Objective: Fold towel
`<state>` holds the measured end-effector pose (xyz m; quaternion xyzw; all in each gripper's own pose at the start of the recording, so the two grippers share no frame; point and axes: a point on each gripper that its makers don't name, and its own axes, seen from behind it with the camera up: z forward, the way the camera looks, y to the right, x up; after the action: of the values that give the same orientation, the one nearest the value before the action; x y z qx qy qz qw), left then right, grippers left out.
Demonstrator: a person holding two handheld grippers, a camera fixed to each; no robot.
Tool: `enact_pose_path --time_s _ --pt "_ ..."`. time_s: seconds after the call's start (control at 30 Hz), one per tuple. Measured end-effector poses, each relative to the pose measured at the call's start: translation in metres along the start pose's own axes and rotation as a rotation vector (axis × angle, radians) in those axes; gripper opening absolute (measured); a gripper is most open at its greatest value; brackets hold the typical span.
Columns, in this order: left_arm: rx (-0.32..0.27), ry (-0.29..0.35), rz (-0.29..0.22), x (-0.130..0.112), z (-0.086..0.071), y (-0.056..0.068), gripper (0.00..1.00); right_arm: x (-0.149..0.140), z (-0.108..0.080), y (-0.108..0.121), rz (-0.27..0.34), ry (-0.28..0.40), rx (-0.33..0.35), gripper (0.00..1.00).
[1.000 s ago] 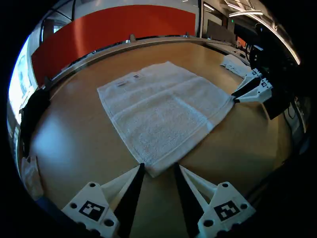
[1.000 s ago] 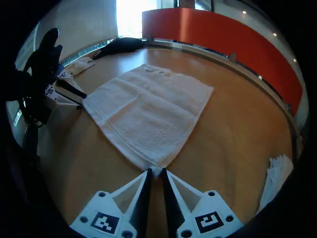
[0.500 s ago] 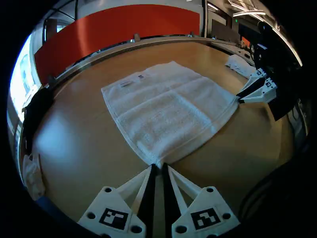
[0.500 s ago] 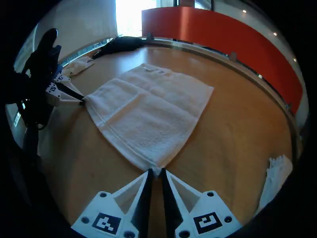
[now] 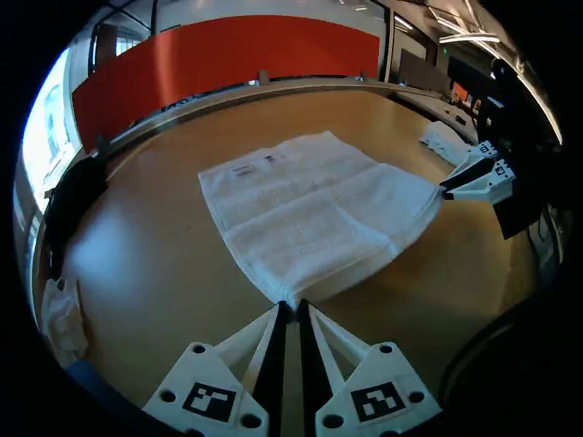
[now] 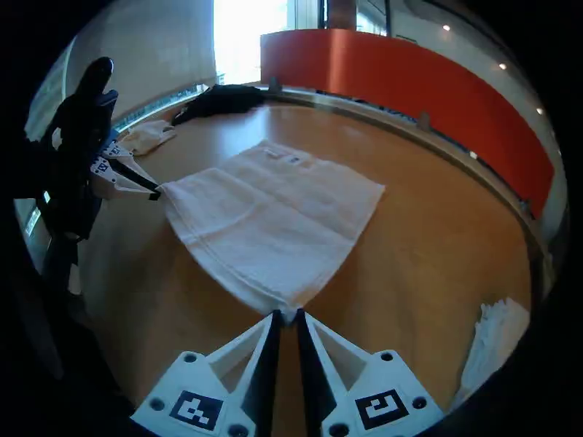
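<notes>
In the left gripper view, the left gripper point(image 5: 290, 309) is closed almost fully, both fingers pinching the nearest corner of a white towel point(image 5: 321, 218). In the right gripper view, the right gripper point(image 6: 286, 315) is nearly closed in the same way, clamping the next corner along the same edge. Each tool also appears in the other's view, nipped onto its corner: the right gripper point(image 5: 443, 191) at the towel's right, the left gripper point(image 6: 157, 191) at its left. The edge between the two corners sags in a shallow curve with a shadow beneath it. The rest of the towel lies spread on a wooden table point(image 5: 146, 240). A crumpled cloth point(image 6: 495, 335) sits near the right gripper, and a second cloth point(image 6: 149, 135) lies beyond the left one. Farther back are a dark bundle point(image 6: 218, 98) and an orange wall point(image 5: 233, 51).
</notes>
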<state>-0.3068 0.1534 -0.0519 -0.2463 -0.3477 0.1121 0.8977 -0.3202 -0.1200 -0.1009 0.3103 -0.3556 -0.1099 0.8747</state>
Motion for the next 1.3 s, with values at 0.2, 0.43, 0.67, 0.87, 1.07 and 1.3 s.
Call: enact_pose_path --time_s 0.2,0.43,0.67,0.87,1.07,1.3 --pt "-0.001 0.009 -0.023 0.018 -0.017 -0.001 0.12 0.025 -0.018 0.000 0.007 0.044 -0.005 0.16" --pt "-0.010 0.004 -0.049 0.032 -0.037 0.005 0.12 0.046 -0.040 0.001 0.003 0.078 -0.009 0.16" --pt "-0.021 -0.008 -0.072 0.038 -0.055 0.014 0.12 0.063 -0.060 -0.002 0.002 0.109 -0.010 0.16" --pt "-0.028 -0.021 -0.104 0.038 -0.069 0.020 0.12 0.068 -0.073 -0.006 0.007 0.121 -0.007 0.16" --pt "-0.043 -0.034 -0.126 0.035 -0.080 0.030 0.12 0.070 -0.082 -0.008 0.020 0.125 -0.008 0.16" --pt "-0.048 -0.043 -0.138 0.032 -0.081 0.036 0.12 0.069 -0.084 -0.007 0.023 0.124 -0.012 0.16"
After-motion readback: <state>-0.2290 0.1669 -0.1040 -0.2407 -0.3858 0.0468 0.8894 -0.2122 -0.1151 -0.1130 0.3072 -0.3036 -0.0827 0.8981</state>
